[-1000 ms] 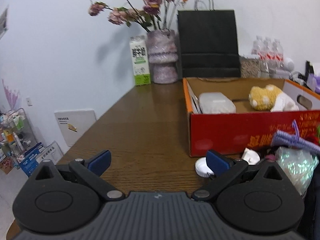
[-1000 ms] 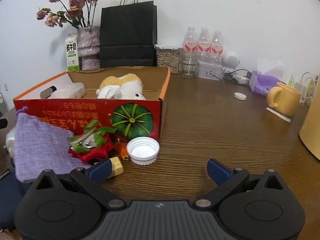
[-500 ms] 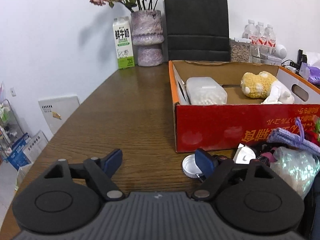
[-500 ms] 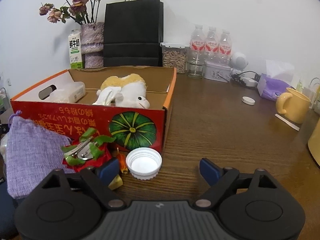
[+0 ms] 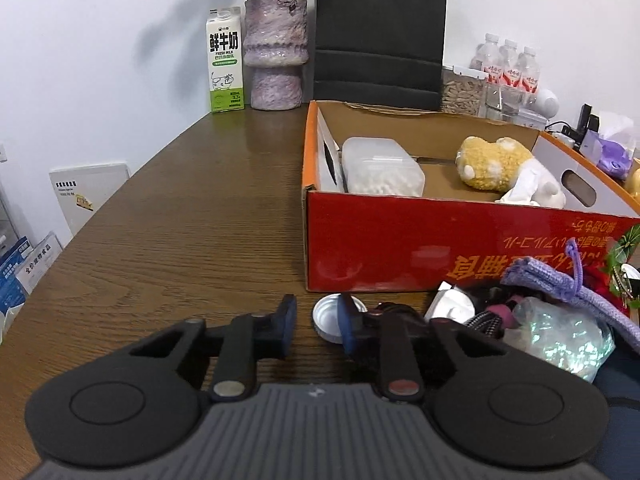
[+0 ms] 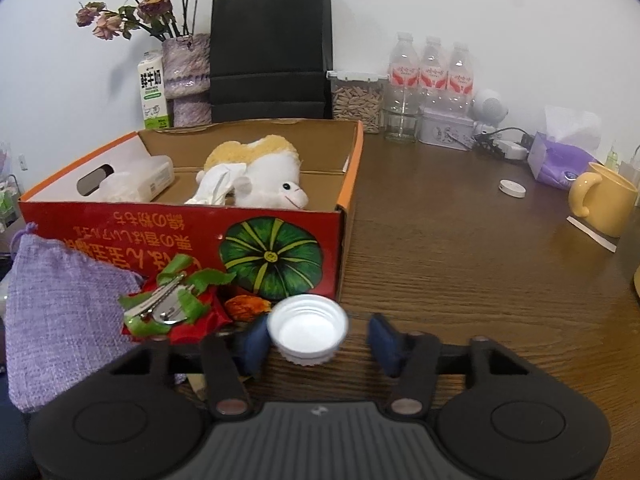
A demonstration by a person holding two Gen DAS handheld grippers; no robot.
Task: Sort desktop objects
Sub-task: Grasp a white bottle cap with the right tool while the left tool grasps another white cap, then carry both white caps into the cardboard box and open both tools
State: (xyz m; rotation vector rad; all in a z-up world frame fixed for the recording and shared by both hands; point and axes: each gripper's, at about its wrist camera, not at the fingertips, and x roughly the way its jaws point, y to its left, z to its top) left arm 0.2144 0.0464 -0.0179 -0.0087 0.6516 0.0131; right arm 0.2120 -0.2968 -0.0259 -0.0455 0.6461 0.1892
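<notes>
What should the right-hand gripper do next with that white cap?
Probably finish squeezing. The white cap lies open side up between the closing jaws of the right gripper, with a gap still showing on one side. Once gripped, it could go into the red box.

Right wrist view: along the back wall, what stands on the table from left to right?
Milk carton → flower vase → black paper bag → clear jar of seeds → three water bottles → lavender tin → small white round device → purple tissue pack
</notes>
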